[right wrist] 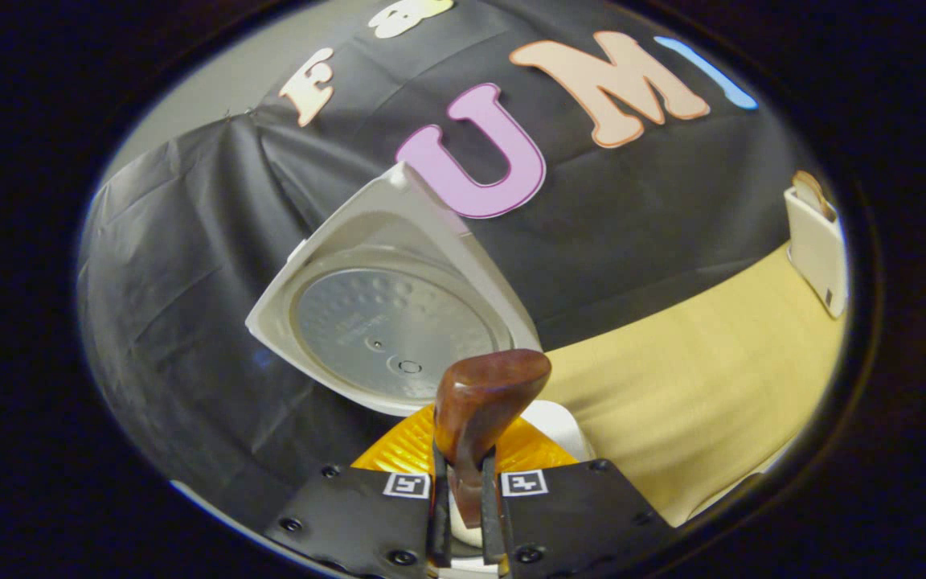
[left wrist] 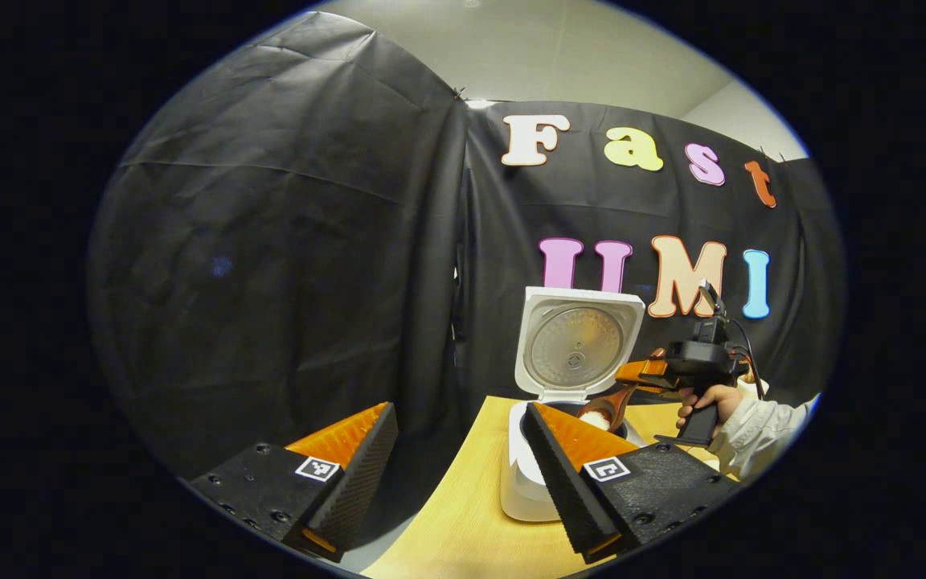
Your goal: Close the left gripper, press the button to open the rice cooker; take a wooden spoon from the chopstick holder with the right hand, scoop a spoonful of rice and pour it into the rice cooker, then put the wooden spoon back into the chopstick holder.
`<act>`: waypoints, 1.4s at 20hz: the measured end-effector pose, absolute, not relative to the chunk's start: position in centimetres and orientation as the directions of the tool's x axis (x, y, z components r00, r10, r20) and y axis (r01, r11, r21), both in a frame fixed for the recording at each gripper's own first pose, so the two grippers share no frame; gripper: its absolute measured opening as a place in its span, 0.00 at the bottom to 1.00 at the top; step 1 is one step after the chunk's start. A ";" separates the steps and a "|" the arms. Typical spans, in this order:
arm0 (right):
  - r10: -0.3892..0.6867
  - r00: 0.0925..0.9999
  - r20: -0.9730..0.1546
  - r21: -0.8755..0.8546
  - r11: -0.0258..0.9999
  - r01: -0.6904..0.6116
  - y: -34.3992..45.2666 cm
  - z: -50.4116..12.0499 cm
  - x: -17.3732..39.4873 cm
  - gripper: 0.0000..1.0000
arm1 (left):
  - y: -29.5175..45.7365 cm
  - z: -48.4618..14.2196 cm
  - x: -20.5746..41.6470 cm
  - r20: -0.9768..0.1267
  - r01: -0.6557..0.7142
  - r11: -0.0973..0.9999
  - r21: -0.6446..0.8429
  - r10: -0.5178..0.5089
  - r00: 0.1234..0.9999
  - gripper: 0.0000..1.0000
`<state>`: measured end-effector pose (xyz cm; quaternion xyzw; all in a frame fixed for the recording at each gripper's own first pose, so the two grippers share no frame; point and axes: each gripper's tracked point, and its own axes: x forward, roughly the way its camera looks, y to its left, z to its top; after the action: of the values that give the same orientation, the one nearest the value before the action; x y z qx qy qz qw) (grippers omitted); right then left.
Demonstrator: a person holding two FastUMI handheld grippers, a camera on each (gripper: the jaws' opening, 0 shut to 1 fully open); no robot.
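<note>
Both your grippers face the open rice cooker on the table: your right gripper clamps the wooden spoon over its pot, your left gripper gapes, chopstick holder well right.

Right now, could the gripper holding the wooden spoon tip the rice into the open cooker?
Probably yes. The right gripper grips the wooden spoon over the rice cooker, whose lid stands raised behind, leaving the pot open.

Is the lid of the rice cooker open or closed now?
Open. The lid stands upright behind the rice cooker, its round metal inner plate facing forward. The right gripper view also shows that inner plate.
</note>
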<state>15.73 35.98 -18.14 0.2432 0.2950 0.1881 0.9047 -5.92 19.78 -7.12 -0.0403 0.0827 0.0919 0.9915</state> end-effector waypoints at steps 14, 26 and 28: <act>0.485 0.805 -0.341 0.033 0.862 -0.505 39.0 -15.0 14.0 0.16 | 20.1 -8.4 -6.1 -0.166 -0.202 0.973 -0.111 0.182 0.969 0.95; 0.560 0.783 -0.272 0.071 0.823 -0.564 38.4 -11.2 12.1 0.17 | 17.6 -6.8 -5.0 -0.114 -0.171 0.980 -0.102 0.159 0.981 0.95; 0.569 0.770 -0.288 0.200 0.822 -0.533 37.2 -10.7 12.3 0.17 | 17.0 -6.5 -5.0 -0.106 -0.163 0.982 -0.101 0.152 0.983 0.94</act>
<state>12.27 37.23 -10.75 0.0535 0.1699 0.2935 0.9392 -4.99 16.97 -6.46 -0.0546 0.0487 0.0792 0.9942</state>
